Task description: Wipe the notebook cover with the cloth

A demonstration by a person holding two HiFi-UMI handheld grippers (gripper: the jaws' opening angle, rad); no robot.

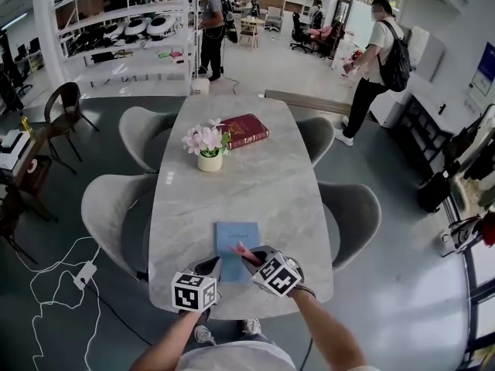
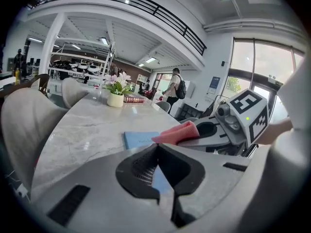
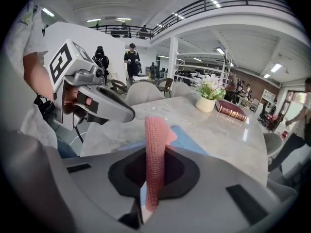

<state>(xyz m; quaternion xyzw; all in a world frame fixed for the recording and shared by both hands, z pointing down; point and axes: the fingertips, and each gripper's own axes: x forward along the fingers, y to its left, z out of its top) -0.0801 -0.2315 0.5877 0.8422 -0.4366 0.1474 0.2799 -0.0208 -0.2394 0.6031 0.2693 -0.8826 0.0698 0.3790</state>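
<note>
A light blue notebook lies flat near the front edge of the marble table. My right gripper is shut on a pink cloth, which stands up between its jaws. The cloth's free end rests over the notebook's near right part. In the left gripper view the cloth lies on the notebook. My left gripper is at the notebook's near left corner, its jaws closed with a blue sliver of the cover between them. The notebook shows behind the cloth in the right gripper view.
A white pot of pink flowers stands mid-table, with a dark red book beyond it. Grey chairs flank both long sides. A person with a backpack stands far right; cables lie on the floor to the left.
</note>
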